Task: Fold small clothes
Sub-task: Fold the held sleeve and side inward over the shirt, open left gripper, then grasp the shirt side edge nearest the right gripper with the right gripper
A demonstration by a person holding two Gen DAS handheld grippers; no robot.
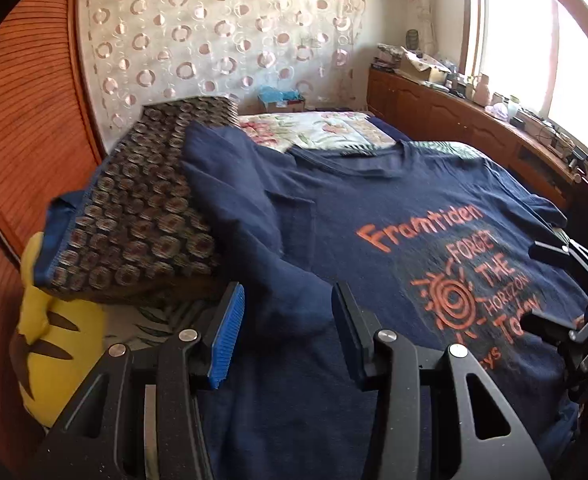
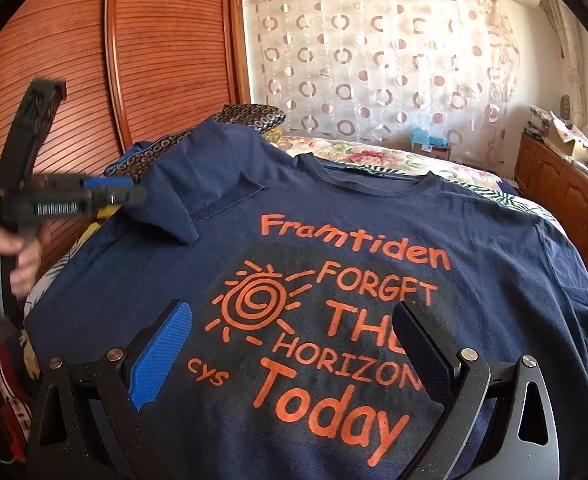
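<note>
A navy T-shirt [image 2: 374, 208] with orange print lies front up on the bed, neck away from me. Its left sleeve [image 2: 197, 184] is folded in over the chest; it also shows in the left wrist view [image 1: 245, 184]. My left gripper [image 1: 285, 332] is open and empty, just above the shirt's left side. In the right wrist view the left gripper [image 2: 129, 194] hovers by the folded sleeve. My right gripper [image 2: 294, 344] is open and empty above the printed chest. In the left wrist view the right gripper [image 1: 574, 280] is at the right edge.
A patterned cushion [image 1: 145, 216] lies at the shirt's left, with a yellow plush [image 1: 53, 336] below it. A floral bedspread [image 1: 326, 128] covers the bed. A wooden wardrobe [image 2: 153, 60] stands at the left, a cluttered wooden cabinet [image 1: 474, 120] at the right under the window.
</note>
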